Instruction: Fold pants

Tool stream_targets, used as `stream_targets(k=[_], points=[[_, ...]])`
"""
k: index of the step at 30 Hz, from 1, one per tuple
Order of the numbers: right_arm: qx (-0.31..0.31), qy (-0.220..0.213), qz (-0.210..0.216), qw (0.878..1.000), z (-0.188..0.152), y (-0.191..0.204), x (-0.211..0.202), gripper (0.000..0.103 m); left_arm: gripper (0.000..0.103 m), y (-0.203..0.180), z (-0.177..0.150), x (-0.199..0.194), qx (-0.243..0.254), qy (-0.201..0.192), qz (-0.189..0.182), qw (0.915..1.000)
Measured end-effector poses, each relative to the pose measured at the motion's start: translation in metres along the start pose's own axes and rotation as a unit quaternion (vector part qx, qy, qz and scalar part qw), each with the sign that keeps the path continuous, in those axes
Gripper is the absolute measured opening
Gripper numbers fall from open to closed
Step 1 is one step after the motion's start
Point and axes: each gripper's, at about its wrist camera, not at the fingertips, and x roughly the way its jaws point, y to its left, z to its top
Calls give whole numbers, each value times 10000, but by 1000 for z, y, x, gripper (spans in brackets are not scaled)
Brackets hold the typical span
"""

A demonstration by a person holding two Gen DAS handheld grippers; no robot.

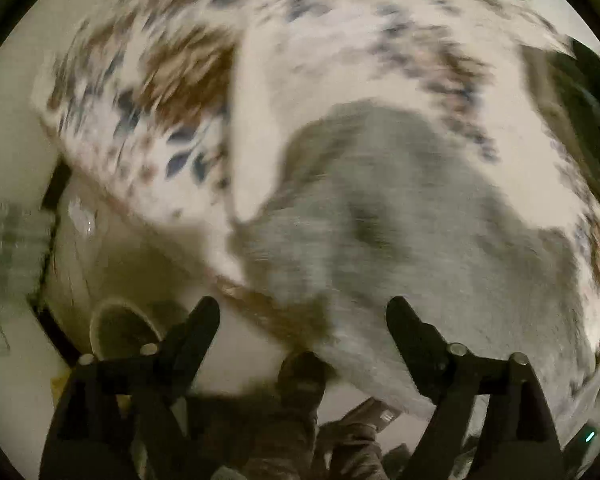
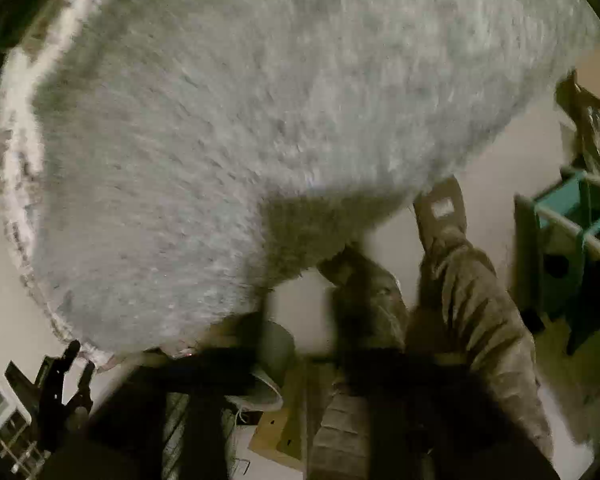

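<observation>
Over bed (image 1: 340,8), grey pants (image 1: 380,208) lie spread; left gripper (image 1: 304,316) wide, empty, above hem. Right gripper (image 2: 300,344) blurred, can't tell. Grab both corners square, fold evenly.

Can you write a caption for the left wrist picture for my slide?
Open left claw hovering over grey fuzzy pants on a patterned cover.
</observation>
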Motion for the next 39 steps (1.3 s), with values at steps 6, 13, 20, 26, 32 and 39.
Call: stream_targets(k=[6,13,20,26,32,39], points=[[459,-1236,-80,9912,52,-69,-92,57,85,-128,-21,-32,943,-179,-703,9929],[1719,-2577,-389,9500,134,-212,-184,57,85,-319,-67,-17,2370,37,-1153,9646],[1970,-2669,-538,9418,216,-295,-204,57,85,-443,-100,1,3110,-94,-949,9456],[1716,-2340,-625,9549,271,-315,-176,57,85,-480,-123,13,3351,-98,-704,9395],[1202,-2410,-875,9591,286,-306,-171,13,85,-495,-132,20,3444,-43,-545,9372],[1601,-2854,-533,9434,234,-323,-210,6,85,-506,-154,16,3632,55,-628,9296]])
